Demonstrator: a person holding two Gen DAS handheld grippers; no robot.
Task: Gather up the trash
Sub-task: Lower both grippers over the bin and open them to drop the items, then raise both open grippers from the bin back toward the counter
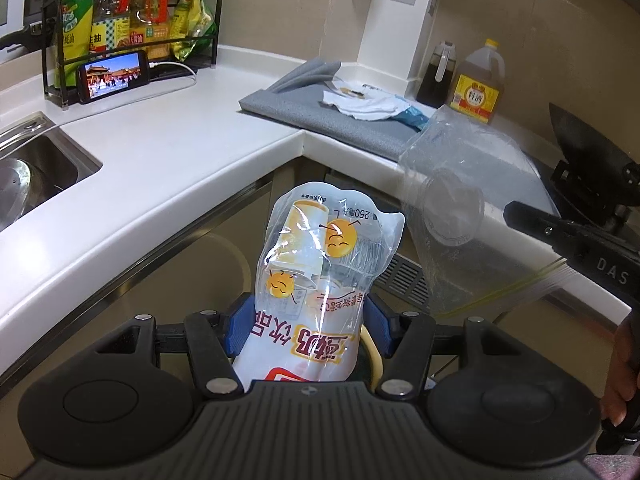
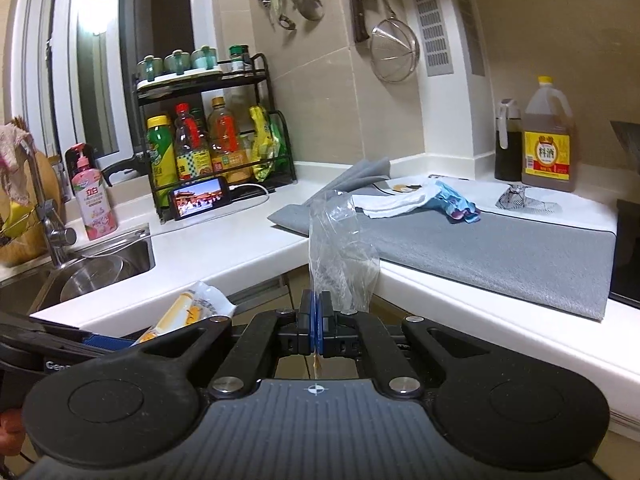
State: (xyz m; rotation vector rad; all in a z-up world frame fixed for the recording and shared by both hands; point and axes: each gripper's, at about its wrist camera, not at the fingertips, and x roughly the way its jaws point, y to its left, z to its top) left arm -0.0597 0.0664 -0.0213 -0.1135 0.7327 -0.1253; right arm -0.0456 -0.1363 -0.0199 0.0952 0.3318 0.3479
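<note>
My left gripper [image 1: 306, 328] is shut on a clear and white cup wrapper with yellow smiley faces [image 1: 320, 272], held in front of the counter corner; the wrapper also shows in the right wrist view [image 2: 188, 308]. My right gripper [image 2: 316, 320] is shut on the edge of a clear zip bag [image 2: 340, 248]. In the left wrist view the zip bag [image 1: 472, 216] hangs open just right of the wrapper, with a clear round lid inside. More trash lies on the grey mat [image 2: 500, 256]: a white crumpled wrapper [image 2: 392, 202], a blue wrapper [image 2: 456, 200] and a silver wrapper [image 2: 520, 198].
A sink [image 2: 100, 268] with a steel pot is at the left. A rack of sauce bottles [image 2: 212, 148] and a lit phone [image 2: 200, 198] stand at the back. A brown vinegar jug [image 2: 548, 144] and a dark bottle [image 2: 508, 148] stand at the right. The white counter edge [image 2: 480, 312] runs just ahead.
</note>
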